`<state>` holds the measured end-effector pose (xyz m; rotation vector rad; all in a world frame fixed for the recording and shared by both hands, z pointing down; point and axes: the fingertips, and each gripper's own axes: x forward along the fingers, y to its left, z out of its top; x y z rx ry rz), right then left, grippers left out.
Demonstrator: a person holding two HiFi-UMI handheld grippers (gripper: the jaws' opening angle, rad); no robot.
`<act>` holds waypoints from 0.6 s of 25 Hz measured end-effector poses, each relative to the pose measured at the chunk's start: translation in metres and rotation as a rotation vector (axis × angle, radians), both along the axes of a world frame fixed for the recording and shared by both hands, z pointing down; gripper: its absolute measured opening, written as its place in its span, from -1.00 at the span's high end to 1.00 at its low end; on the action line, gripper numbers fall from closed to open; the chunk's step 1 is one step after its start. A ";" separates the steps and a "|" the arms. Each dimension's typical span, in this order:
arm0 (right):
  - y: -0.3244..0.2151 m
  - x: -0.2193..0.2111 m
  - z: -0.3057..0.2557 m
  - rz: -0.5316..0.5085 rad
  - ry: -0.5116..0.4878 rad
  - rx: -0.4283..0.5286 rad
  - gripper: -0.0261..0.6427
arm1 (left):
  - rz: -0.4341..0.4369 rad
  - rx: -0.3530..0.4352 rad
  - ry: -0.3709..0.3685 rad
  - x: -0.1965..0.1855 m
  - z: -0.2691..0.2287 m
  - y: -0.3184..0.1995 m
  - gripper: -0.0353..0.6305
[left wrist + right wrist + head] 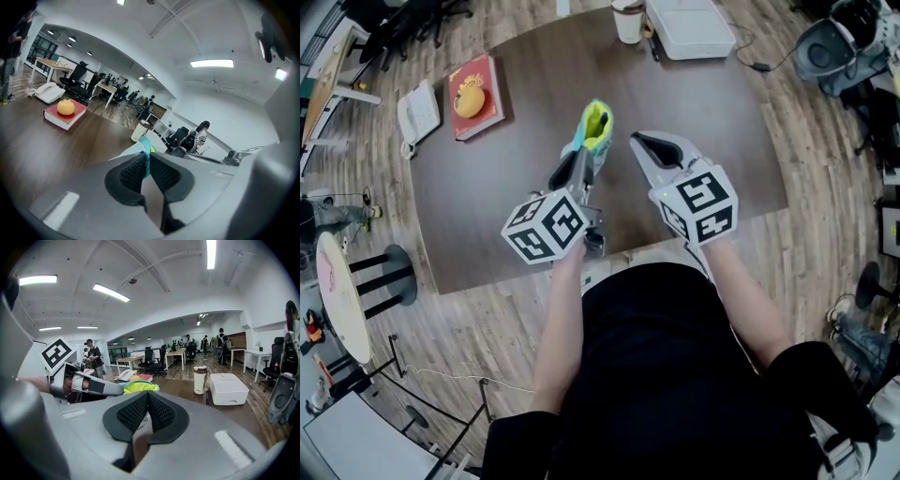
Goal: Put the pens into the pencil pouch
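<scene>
While our left forearm (pixel 558 319) and right forearm (pixel 741 291) reach forward side by side over the near edge of the brown surface (pixel 487 197), our left claw (pixel 583 157), tilted slightly down, is clamped on the teal edge of the pencil pouch (pixel 596 122), whose yellow-lined mouth faces up. Just beside it, our right claw (pixel 639 142) is closed, nothing between its pads. Farther off lie a red book (pixel 486 80) bearing an orange fruit (pixel 469 102), and a cup (pixel 628 21).
</scene>
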<state>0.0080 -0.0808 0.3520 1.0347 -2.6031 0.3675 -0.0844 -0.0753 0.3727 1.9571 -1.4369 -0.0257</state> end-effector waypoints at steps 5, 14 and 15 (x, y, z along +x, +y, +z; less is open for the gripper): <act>0.006 0.002 0.001 -0.003 -0.001 -0.004 0.89 | -0.002 -0.001 0.004 0.001 0.000 0.006 0.83; 0.011 0.002 0.000 0.000 0.003 0.000 0.89 | -0.006 -0.002 0.007 0.001 0.000 0.012 0.83; 0.012 0.003 0.001 0.000 0.004 -0.001 0.89 | -0.006 -0.002 0.008 0.001 0.000 0.012 0.82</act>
